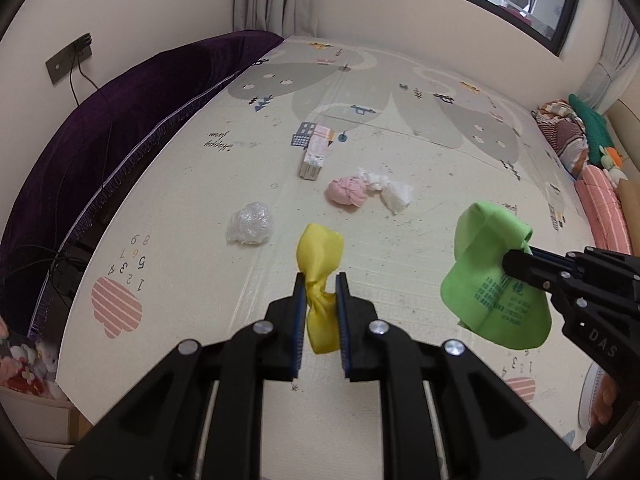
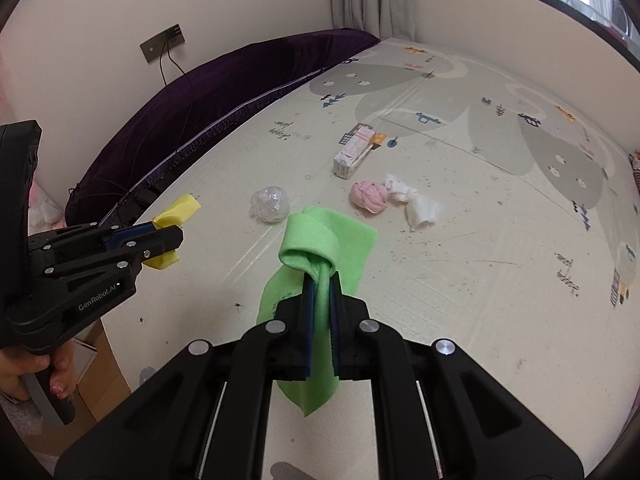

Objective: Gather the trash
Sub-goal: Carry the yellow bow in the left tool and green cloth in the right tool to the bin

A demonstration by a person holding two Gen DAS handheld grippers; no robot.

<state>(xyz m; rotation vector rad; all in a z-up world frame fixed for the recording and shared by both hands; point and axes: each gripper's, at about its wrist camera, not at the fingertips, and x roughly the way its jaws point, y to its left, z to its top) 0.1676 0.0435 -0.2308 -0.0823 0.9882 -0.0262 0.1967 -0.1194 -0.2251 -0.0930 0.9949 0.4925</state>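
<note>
While both grippers hang above the play mat point(image 1: 400, 240), each has a knotted cloth pinched between its jaws. The left gripper point(image 1: 321, 284) is clamped on a yellow cloth point(image 1: 320, 256), whose knot sits between the pads with one end fanning out ahead and the other hanging below. The right gripper point(image 2: 322, 280) is clamped on a green cloth point(image 2: 320, 240) in the same way; printed text shows on that cloth in the left wrist view. Both cloths are clear of the mat.

Farther out, more trash lies on the mat: a crumpled ball of clear plastic point(image 1: 250, 224) nearest, then a pink cloth ball point(image 1: 346, 193) touching a knotted white tissue point(image 1: 390, 188), and beyond them a small carton point(image 1: 314, 158) lying on its side. A dark purple cloth point(image 1: 120, 140) runs along the mat's left edge by the wall. At the right edge lies a heap of bedding and what may be soft toys point(image 1: 584, 140), too distorted to make out.
</note>
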